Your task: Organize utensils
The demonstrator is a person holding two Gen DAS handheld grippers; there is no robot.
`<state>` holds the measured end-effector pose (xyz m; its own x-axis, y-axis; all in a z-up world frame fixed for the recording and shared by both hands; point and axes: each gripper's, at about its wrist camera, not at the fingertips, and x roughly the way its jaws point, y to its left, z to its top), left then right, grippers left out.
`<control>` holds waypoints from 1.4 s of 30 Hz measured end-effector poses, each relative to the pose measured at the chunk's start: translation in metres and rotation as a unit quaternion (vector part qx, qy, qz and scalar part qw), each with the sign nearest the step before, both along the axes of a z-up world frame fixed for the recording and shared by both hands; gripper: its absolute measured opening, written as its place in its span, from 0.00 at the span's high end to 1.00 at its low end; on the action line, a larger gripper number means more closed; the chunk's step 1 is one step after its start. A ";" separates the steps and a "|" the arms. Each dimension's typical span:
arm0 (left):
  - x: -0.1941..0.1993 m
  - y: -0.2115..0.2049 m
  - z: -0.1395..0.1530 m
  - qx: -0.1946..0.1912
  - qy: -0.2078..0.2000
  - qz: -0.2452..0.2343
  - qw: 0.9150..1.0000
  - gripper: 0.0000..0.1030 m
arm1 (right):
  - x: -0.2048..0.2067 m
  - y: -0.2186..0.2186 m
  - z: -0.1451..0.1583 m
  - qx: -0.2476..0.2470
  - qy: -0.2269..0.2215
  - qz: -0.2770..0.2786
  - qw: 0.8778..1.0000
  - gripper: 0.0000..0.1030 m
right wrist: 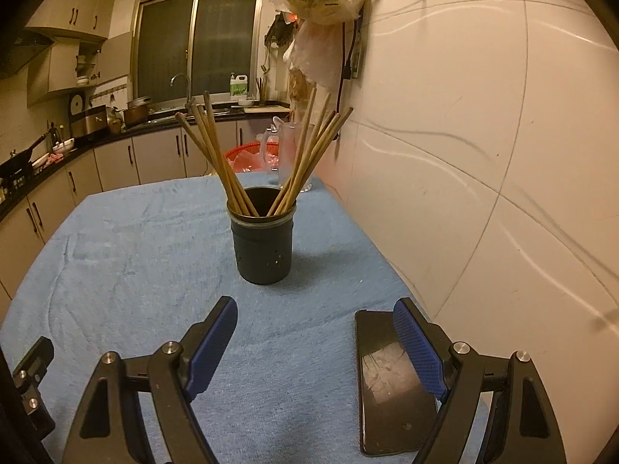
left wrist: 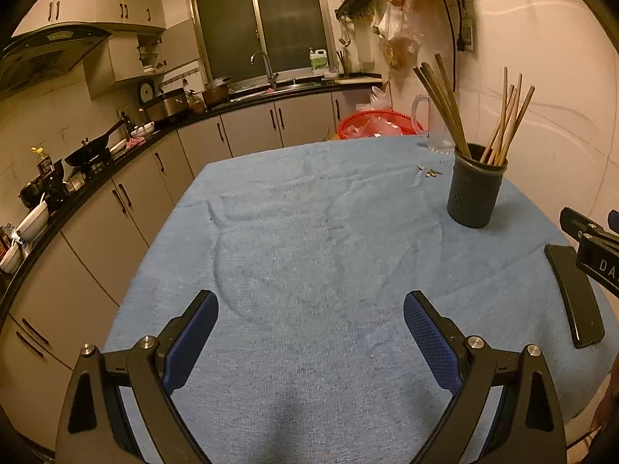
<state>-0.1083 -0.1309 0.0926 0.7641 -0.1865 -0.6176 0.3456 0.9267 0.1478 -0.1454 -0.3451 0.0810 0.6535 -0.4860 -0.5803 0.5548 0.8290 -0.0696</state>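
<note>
A dark round utensil holder (right wrist: 264,246) stands on the blue tablecloth (right wrist: 127,270), with several wooden chopsticks (right wrist: 305,158) upright in it, leaning left and right. It also shows in the left wrist view (left wrist: 475,189) at the right, chopsticks (left wrist: 506,123) sticking out. My right gripper (right wrist: 313,328) is open and empty, a little in front of the holder. My left gripper (left wrist: 309,323) is open and empty over the bare cloth (left wrist: 309,232), left of the holder.
A black phone (right wrist: 390,382) lies flat under my right finger, also in the left wrist view (left wrist: 576,294). A clear glass pitcher (right wrist: 288,154) stands behind the holder by the wall. A red basket (left wrist: 375,123) sits beyond the table. Kitchen counters run along the left.
</note>
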 end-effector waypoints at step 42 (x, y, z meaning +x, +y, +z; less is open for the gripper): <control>0.007 0.014 -0.016 -0.007 0.032 -0.004 0.999 0.06 | 0.011 0.023 -0.016 -0.010 0.037 0.019 0.999 0.18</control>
<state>-0.1008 -0.1172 0.0771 0.7213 -0.2012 -0.6628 0.3618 0.9254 0.1128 -0.1343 -0.3221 0.0650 0.6272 -0.4741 -0.6179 0.5159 0.8473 -0.1265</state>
